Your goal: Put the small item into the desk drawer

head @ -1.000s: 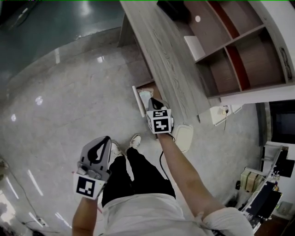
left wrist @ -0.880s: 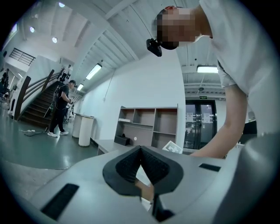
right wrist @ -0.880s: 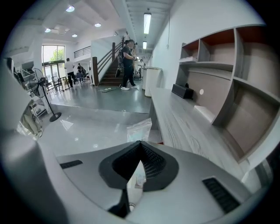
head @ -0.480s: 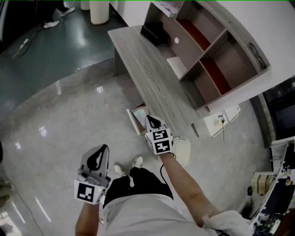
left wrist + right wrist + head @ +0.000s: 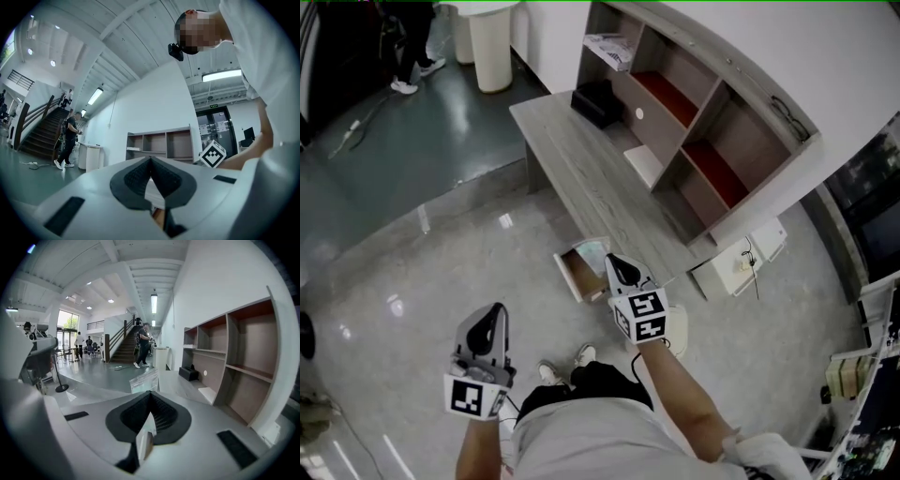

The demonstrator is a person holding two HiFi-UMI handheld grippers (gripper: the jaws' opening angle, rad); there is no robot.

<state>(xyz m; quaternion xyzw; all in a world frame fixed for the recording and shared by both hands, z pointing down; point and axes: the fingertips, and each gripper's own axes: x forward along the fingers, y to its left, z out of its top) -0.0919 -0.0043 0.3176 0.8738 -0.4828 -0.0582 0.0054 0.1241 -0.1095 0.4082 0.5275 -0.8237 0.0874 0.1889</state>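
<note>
In front of the desk (image 5: 581, 164), above its open drawer (image 5: 573, 277), the right gripper (image 5: 616, 265) pinches a clear bag (image 5: 144, 380) between closed jaws; the left gripper (image 5: 495, 314), jaws together and empty, hangs farther from the desk.

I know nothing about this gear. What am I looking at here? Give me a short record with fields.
Place: desk with a shelf along its back
Drawer: open, under the desk's near edge
Right gripper: shut on a clear bag, near the drawer
Left gripper: shut, nothing in it, held over the floor away from the desk
Bag in drawer: not yet; it is in the right jaws
</note>
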